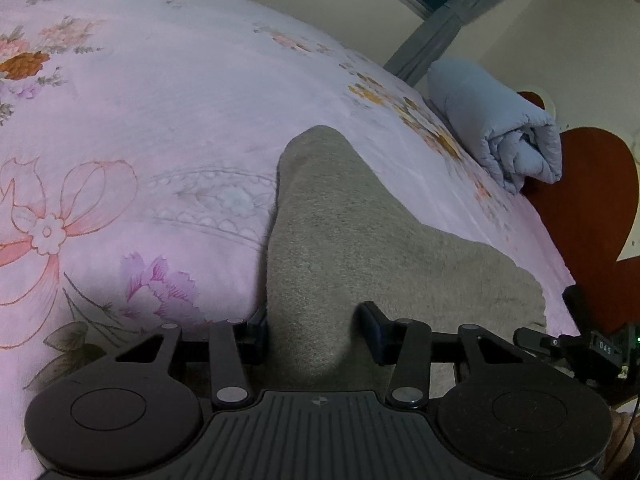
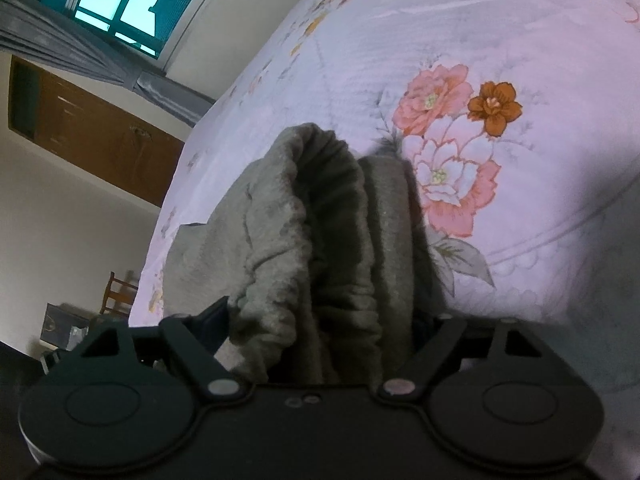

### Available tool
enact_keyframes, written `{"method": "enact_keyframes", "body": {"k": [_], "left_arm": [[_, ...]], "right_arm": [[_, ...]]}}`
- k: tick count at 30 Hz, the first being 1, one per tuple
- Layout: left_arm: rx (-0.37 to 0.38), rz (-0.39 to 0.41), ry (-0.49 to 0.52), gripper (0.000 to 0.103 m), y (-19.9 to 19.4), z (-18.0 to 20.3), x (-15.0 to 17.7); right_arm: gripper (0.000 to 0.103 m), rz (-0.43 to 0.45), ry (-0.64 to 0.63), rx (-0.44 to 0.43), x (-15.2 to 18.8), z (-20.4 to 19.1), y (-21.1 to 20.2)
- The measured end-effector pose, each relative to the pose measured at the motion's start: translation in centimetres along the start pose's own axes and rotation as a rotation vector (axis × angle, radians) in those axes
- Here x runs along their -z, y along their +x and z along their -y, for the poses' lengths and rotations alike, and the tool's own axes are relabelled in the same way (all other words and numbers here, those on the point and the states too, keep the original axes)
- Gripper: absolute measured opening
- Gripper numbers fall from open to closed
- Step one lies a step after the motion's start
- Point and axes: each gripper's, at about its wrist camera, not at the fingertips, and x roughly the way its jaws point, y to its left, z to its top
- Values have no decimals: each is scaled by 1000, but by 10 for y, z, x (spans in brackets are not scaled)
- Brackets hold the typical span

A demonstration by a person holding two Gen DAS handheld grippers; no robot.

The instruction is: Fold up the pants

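The pants (image 1: 344, 240) lie on the floral bedsheet (image 1: 160, 120), their long axis running straight away from both tools. The left gripper (image 1: 316, 328) pinches a bunched fold — cloth fills its jaws. The right gripper (image 2: 320, 320) stands wider about the gathered waistband (image 2: 328, 200); whether its pads press cannot be told.

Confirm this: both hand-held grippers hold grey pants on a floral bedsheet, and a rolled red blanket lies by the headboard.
Wrong in one detail: the rolled blanket is light blue, not red, as the left wrist view shows; the red thing is the headboard behind it. The rest stands: grey pants on the floral bedsheet.
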Motion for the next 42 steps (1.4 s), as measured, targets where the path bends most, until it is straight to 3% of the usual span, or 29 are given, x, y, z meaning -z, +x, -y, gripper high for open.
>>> {"method": "enact_keyframes", "body": {"k": [6, 15, 17, 22, 27, 33, 38, 40, 42], "left_arm": [[-6, 8, 27, 45, -2, 6, 1], [25, 39, 4, 33, -13, 6, 3], [57, 59, -26, 26, -18, 3, 4], [103, 101, -60, 25, -32, 2, -3], [113, 200, -94, 25, -55, -7, -21], [48, 276, -84, 25, -67, -46, -79], [11, 279, -89, 25, -44, -88, -129], [-29, 263, -75, 25, -24, -96, -137], [-128, 212, -71, 42, 5, -108, -137]], "right_arm": [[59, 6, -30, 12, 6, -7, 2], [45, 38, -91, 1, 13, -27, -3], [43, 50, -129, -15, 10, -41, -7], [42, 54, -265, -70, -10, -92, -9], [41, 32, -362, -124, -34, -137, 12], [41, 33, -371, -188, -72, -173, 67], [41, 34, -278, -229, -114, -165, 129], [41, 20, -246, -204, -122, -150, 150], [47, 14, -244, -90, -126, -129, 173]]}}
